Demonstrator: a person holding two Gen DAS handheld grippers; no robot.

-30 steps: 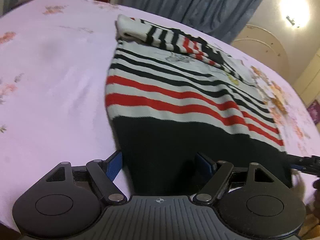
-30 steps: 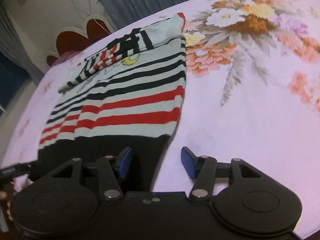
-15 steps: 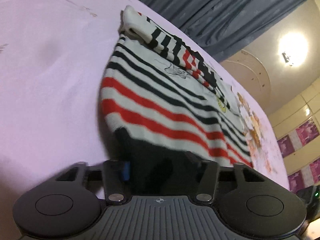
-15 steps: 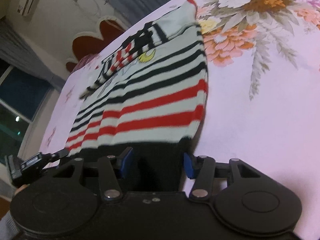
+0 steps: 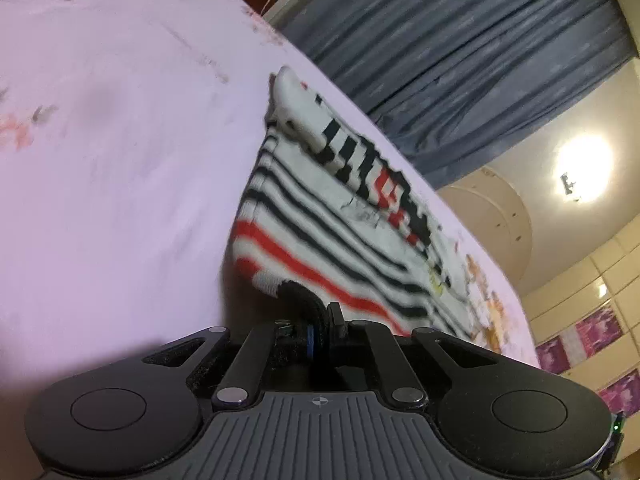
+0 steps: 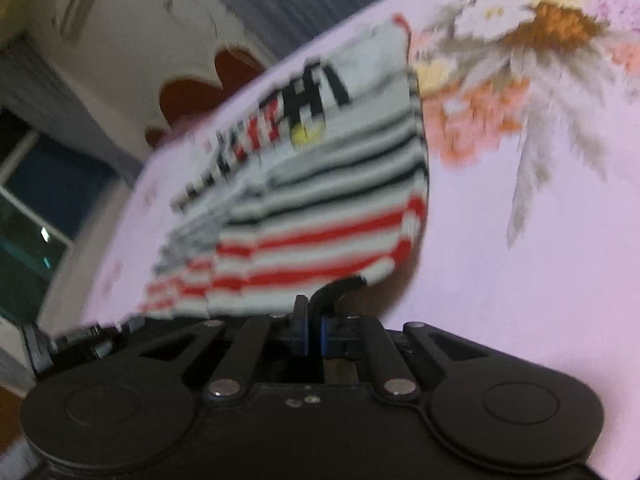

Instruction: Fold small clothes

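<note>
A small striped sweater point(image 5: 340, 220), white with black and red bands and a black hem, lies on the pink floral bedsheet point(image 5: 120, 160). Its sleeves are folded across the far end. My left gripper point(image 5: 320, 332) is shut on the black hem at the sweater's near left corner, and that corner is raised off the sheet. In the right wrist view the same sweater point(image 6: 320, 200) shows, blurred. My right gripper point(image 6: 314, 332) is shut on the hem at the near right corner, also lifted. The other gripper's tip point(image 6: 80, 340) shows at lower left.
The bedsheet point(image 6: 540, 260) spreads wide to the right of the sweater, with a large flower print point(image 6: 520, 60). Grey curtains point(image 5: 460, 60) hang beyond the bed. A red scalloped headboard point(image 6: 208, 84) stands at the far end. A ceiling lamp point(image 5: 580, 168) glares at the right.
Both grippers slid onto the black hem and closed on it. The near edge of the sweater has come up off the sheet, and the left view has rolled.
</note>
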